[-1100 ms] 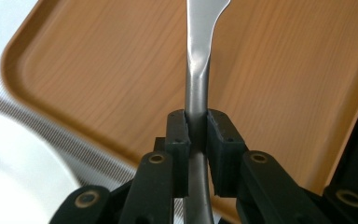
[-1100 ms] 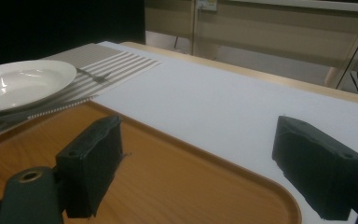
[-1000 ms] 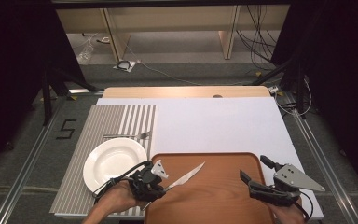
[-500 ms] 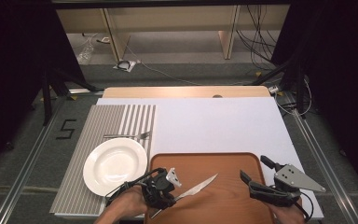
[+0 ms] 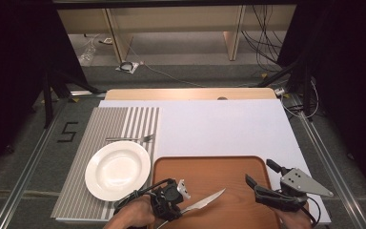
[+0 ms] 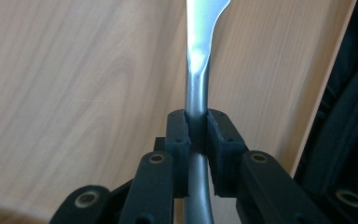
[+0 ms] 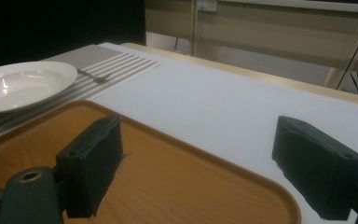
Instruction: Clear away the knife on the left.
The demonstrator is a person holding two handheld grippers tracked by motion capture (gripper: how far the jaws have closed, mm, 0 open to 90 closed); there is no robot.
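Evidently we had the left gripper (image 5: 183,202) fingers (image 6: 179,140) clamped on the knife (image 5: 205,201) handle, blade over the tray (image 5: 228,167) at lower centre. We judged it stiff, light, slippery; handle grip suited. Right gripper (image 5: 262,179) fingers stood apart.

white-topped table (image 5: 219,129) bears striped placemat (image 5: 119,125) and brown tray (image 5: 209,171).

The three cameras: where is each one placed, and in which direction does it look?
High view: above the table's near edge, looking forward and down; both forearms, left gripper, right gripper.
Left gripper view: on the gripper, looking down onto the tray; jaws clamp the knife.
Right gripper view: low over the tray, facing the plate.
All share the tray.
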